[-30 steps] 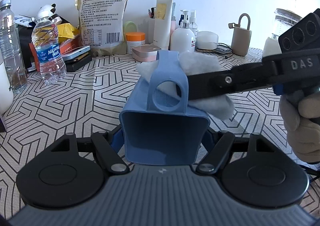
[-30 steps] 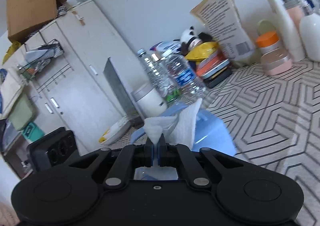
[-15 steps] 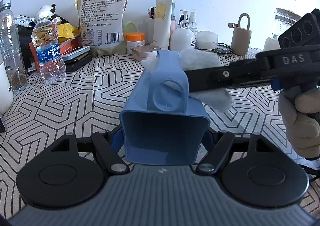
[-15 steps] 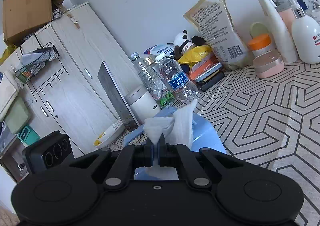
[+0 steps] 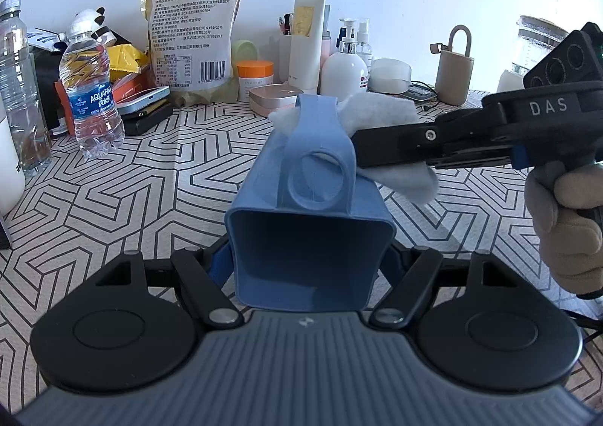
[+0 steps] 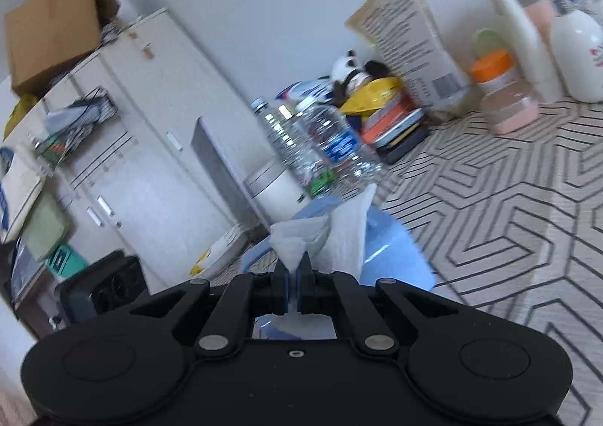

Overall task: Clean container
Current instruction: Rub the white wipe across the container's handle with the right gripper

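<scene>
My left gripper (image 5: 311,267) is shut on a blue plastic container (image 5: 309,222), held on its side with its square base toward the camera and its ring handle on top. My right gripper (image 5: 358,152) comes in from the right, shut on a white cloth (image 5: 380,113) that presses against the container's upper right side by the handle. In the right wrist view the gripper (image 6: 292,269) pinches the white cloth (image 6: 339,237) over the blue container (image 6: 392,260).
A patterned tablecloth (image 5: 169,169) covers the table. At the back stand water bottles (image 5: 92,86), a food bag (image 5: 192,41), lotion bottles (image 5: 343,68), an orange-lidded jar (image 5: 255,77) and a beige padlock-shaped case (image 5: 454,71). A white cabinet (image 6: 124,147) stands left.
My right gripper with the cloth has shifted slightly along the container's upper side near the handle. The left gripper and container have stayed put.
</scene>
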`<state>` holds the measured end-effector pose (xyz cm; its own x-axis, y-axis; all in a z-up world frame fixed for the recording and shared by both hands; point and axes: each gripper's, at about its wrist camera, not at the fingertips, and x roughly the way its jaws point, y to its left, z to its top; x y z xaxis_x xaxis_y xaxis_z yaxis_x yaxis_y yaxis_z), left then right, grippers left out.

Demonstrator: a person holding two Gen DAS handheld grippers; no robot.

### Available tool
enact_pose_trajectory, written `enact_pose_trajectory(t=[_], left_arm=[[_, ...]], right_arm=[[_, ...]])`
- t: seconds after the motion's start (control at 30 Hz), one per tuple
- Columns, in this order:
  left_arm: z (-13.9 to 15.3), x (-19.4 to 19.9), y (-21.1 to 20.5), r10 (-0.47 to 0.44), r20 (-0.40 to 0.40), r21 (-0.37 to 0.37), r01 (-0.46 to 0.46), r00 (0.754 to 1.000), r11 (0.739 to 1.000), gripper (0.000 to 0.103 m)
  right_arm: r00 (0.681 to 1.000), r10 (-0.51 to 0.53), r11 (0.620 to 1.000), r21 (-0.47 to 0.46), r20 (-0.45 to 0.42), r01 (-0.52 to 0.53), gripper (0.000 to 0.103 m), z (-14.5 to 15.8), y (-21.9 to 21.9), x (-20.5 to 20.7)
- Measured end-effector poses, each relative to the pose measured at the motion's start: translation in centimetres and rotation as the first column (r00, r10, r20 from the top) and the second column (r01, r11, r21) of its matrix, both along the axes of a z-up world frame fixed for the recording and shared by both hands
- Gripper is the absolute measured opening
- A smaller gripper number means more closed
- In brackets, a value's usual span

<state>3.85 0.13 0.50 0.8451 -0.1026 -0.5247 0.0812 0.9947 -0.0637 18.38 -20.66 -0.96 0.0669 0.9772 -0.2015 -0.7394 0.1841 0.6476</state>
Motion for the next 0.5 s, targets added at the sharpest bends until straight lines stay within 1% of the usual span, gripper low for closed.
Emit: enact_pose_trajectory(t=[0.23,0.37,0.5], left_arm=[[0.01,-0.02,0.07,-0.001,0.0,-0.007,0.001,1.0,1.0,0.074],[0.03,-0.04,0.08,-0.002,0.0,-0.006,0.002,1.0,1.0,0.074],[0.0,0.0,0.14,-0.001,-0.002,-0.007,0.001,1.0,1.0,0.075]], right_arm=[[1.0,-0.004,1.0,-0.012,0.031,0.005,0.001,0.17,0.2,-0.23],[0.999,-0.004,1.0,-0.011,0.032,0.004,0.001,0.14,0.2,-0.15],[0.999,0.036,0.999,-0.002,0.023,-0.036,0.001,0.08,0.5,-0.48]])
